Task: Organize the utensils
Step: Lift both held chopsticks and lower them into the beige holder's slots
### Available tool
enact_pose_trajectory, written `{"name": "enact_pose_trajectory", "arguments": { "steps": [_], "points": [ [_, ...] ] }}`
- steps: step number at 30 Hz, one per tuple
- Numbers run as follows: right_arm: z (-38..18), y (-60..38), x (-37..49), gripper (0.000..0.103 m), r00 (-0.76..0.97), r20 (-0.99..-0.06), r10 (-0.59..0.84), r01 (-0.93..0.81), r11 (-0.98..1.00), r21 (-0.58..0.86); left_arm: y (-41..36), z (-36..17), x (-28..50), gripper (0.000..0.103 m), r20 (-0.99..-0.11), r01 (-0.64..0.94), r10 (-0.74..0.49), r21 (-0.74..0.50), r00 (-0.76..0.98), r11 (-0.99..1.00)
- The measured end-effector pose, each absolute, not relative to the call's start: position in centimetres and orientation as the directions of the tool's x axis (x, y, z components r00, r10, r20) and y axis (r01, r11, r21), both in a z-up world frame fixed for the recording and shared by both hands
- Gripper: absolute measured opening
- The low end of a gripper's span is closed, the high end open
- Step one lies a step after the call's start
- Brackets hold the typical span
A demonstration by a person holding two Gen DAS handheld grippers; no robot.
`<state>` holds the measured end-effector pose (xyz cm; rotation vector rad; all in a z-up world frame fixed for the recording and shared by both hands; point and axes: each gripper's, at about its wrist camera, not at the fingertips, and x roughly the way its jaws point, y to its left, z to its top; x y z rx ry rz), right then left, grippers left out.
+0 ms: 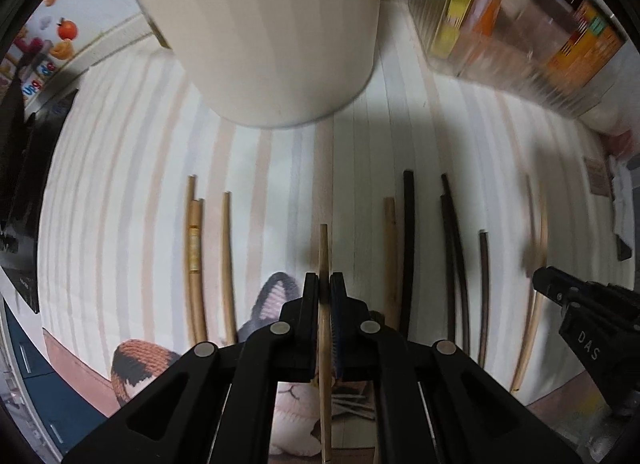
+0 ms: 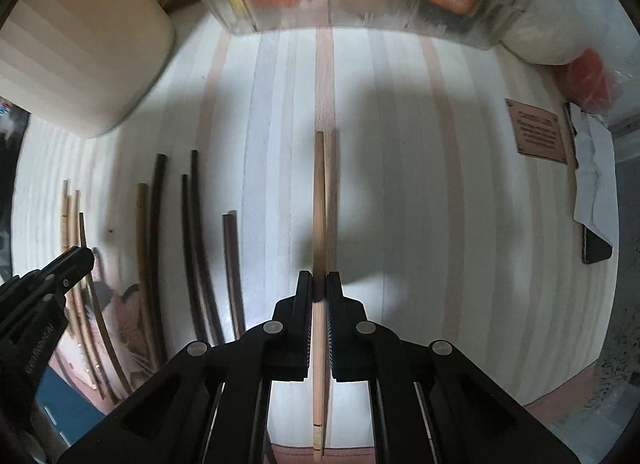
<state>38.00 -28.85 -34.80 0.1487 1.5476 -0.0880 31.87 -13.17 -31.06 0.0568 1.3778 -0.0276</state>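
Left hand-held gripper (image 1: 324,288): you clamp a light chopstick (image 1: 323,252), pointing at the cream holder (image 1: 256,31).
Right hand-held gripper (image 2: 319,288): you clamp a pale chopstick (image 2: 318,203) above the striped bench (image 2: 420,203).
Other chopsticks (image 2: 192,232): lying on the bench.

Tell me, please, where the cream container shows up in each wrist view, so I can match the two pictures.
Left wrist view: the cream container fills the top centre, ahead of the left gripper.
Right wrist view: it sits in the top-left corner.
Shared landmark: the short dark chopstick on the striped cloth.
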Motion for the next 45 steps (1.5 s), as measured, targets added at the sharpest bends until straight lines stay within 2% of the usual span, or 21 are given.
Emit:
{"name": "enact_pose_trajectory", "arguments": {
  "steps": [9, 19, 32, 45],
  "points": [
    [-28.9, -31.5, 34.8, 0.007, 0.175, -0.978, 0.117, 0.182, 0.972, 0.149, -12.0, -24.9, 28.5, 0.003, -0.957, 0.026, -0.043, -0.037, 0.287, 0.999],
    [-21.8, -30.4, 35.5, 0.007, 0.332, -0.923, 0.194, 0.144, 0.957, 0.253, -10.7, -19.3, 28.7, 0.003, -0.916, -0.01, -0.067, -0.077, 0.395, 0.997],
    [-10.3, -26.2, 40.9, 0.007, 0.519, -0.814, 0.261, -0.008, 0.954, 0.301, -8.6, -6.6, 29.9, 0.003, -0.754, -0.024, -0.091, -0.14, 0.65, 0.99],
    [-1.4, -23.6, 47.8, 0.007, 0.666, -0.702, 0.252, -0.013, 0.945, 0.327, -5.0, 3.6, 32.7, 0.003, -0.616, 0.046, -0.143, -0.171, 0.775, 0.984]
  ]
}}
